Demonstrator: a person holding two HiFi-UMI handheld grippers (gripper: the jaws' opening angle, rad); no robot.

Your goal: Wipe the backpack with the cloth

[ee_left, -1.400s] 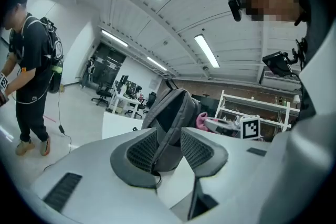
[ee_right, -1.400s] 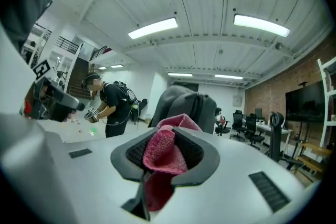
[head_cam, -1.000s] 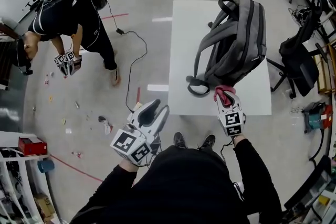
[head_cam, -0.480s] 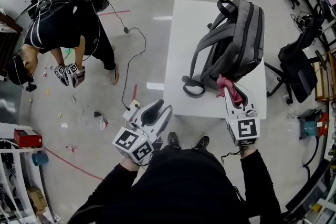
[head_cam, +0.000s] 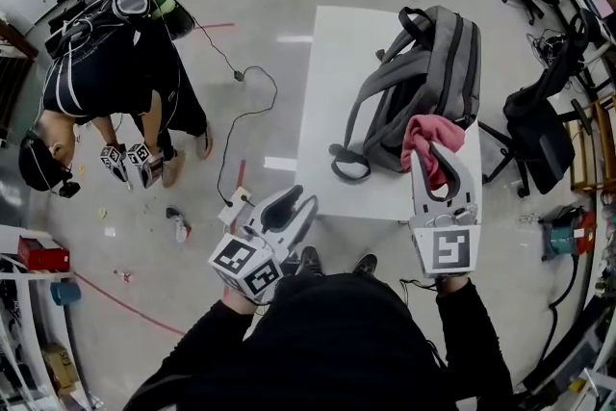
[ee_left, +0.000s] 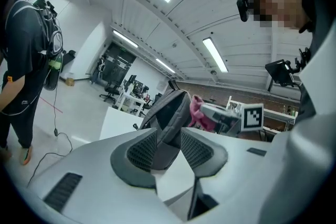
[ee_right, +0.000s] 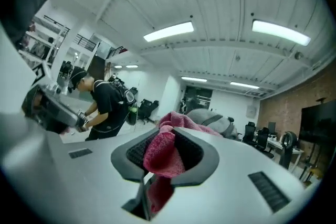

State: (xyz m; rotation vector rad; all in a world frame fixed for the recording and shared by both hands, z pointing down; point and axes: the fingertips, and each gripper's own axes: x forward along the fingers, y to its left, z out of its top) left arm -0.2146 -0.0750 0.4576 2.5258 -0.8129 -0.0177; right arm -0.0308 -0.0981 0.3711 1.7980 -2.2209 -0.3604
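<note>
The backpack [head_cam: 423, 82] lies along the right half of the table [head_cam: 332, 111], the cloth [head_cam: 422, 135] sits clamped in the right gripper [head_cam: 441, 159] above the table's near right corner, the left gripper [head_cam: 289, 205] hangs off its near left corner, and another person [head_cam: 106, 72] stands well to the left.

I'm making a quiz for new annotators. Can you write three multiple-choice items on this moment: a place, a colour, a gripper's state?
1. Where is the grey fabric backpack?
A. on the white rectangular table
B. under it
C. leaning against its side

2. What colour is the crumpled soft cloth?
A. blue
B. yellow
C. pink

3. How is the white two-jaw right gripper?
A. open, empty
B. shut on the cloth
C. shut on the backpack

Answers:
1 A, the head view shows it on the tabletop.
2 C, it looks pink in every view.
3 B, its jaws pinch the cloth in the right gripper view.
</note>
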